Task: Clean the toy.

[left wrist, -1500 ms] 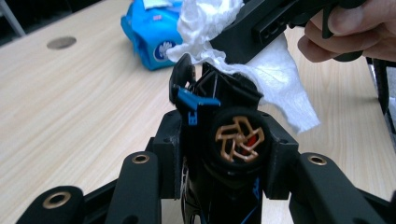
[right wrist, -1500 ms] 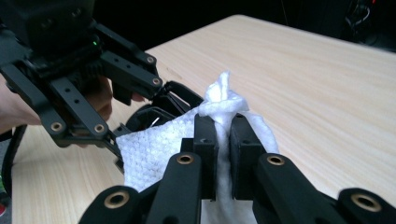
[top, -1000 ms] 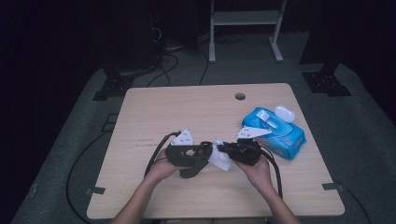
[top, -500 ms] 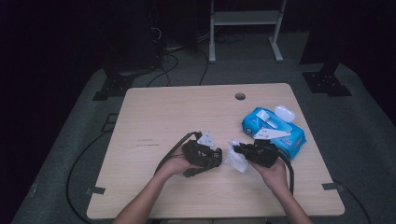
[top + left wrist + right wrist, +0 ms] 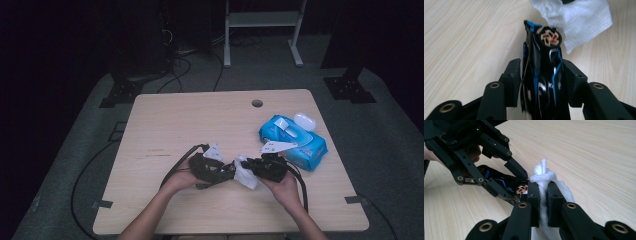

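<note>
My left gripper (image 5: 226, 172) holds a glossy black and blue object (image 5: 544, 75) with a round copper-coloured end, its pads against both sides. The jaws have just been opening a little, with the object still between them. My right gripper (image 5: 543, 192) is shut on a crumpled white wipe (image 5: 541, 173). The wipe (image 5: 245, 175) sits right at the object's round end, seen in the left gripper view as a white sheet (image 5: 579, 20) just beyond the tip. The left gripper (image 5: 520, 186) and its object (image 5: 499, 181) appear close in the right gripper view.
A blue pack of wipes (image 5: 295, 140) lies at the table's right side, with a small white case (image 5: 304, 121) behind it. The wooden table (image 5: 200, 120) has a cable hole (image 5: 257, 103) near its far edge. Cables trail from both grippers.
Both grippers stay close together near the table's front. The wipe and the hands have shifted slightly to the right.
</note>
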A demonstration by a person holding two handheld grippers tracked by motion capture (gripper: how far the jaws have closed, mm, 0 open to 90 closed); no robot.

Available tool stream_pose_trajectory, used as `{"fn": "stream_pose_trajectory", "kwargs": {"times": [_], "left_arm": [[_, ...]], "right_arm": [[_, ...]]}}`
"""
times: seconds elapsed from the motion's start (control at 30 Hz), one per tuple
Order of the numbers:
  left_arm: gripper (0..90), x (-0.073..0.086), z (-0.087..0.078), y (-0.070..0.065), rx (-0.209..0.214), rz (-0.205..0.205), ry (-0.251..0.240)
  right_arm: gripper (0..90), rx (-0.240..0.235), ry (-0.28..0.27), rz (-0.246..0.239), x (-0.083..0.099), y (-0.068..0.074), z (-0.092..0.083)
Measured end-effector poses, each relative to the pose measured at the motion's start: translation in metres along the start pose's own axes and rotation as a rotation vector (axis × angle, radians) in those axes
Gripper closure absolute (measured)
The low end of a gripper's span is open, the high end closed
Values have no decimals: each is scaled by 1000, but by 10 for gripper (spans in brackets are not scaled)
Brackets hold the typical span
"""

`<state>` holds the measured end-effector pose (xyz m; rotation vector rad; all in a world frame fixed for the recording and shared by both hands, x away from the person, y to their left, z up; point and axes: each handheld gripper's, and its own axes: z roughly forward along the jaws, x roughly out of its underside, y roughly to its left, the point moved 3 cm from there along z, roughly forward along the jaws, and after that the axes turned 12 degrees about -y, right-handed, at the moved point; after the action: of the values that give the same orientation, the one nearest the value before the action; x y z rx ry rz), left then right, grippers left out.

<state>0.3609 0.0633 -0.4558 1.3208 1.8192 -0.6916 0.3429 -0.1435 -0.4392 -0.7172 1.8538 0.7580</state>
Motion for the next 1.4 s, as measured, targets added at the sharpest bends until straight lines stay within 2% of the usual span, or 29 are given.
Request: {"fn": "stream_pose_trajectory", "kwargs": {"times": [0.1,0.17,0.27,0.3,0.33,0.43,0.53,0.7,0.73,0.83,1.03,1.17,1.2,1.23,1.27,1.3,1.4], "left_arm": [[490,7,-8,-1,-12,9,-16],[483,14,-16,-1,-10,11,-51],[456,28,-32,-4,-28,24,-116],[449,28,-32,-4,-28,24,-116],[439,37,-37,-4,-31,24,-126],[403,45,-40,-5,-49,27,-118],[399,59,-41,-5,-58,7,-106],[416,67,-36,-6,-54,-5,-86],[434,69,-32,-5,-45,-22,-80],[463,71,-28,-5,-43,-26,-72],[483,70,-25,-2,-59,-45,-88],[484,67,-20,-5,-55,-34,-96],[498,65,-17,-7,-48,-20,-99],[547,65,-17,-7,-48,-20,-99],[547,64,-16,-9,-50,-5,-102],[626,63,-15,-10,-65,15,-105],[643,63,-15,-10,-84,27,-102]], "right_arm": [[826,-9,4,-10,0,4,4],[826,-17,5,-20,-2,8,6],[826,-31,-4,-26,-5,15,9],[826,-31,-4,-26,-5,15,9],[826,-39,-4,-33,-6,19,12],[826,-46,-3,-47,-7,23,15],[826,-64,7,-70,-8,32,25],[825,-61,36,-98,-6,36,36],[825,-56,48,-101,-4,36,38],[824,-55,45,-96,-3,35,39],[825,-49,46,-109,-2,34,38],[826,-49,48,-104,-2,34,38],[826,-50,47,-101,-1,34,38],[826,-50,47,-101,-1,34,38],[826,-50,46,-101,-1,34,38],[826,-47,47,-102,-1,34,38],[826,-48,46,-93,-1,32,36]]}}
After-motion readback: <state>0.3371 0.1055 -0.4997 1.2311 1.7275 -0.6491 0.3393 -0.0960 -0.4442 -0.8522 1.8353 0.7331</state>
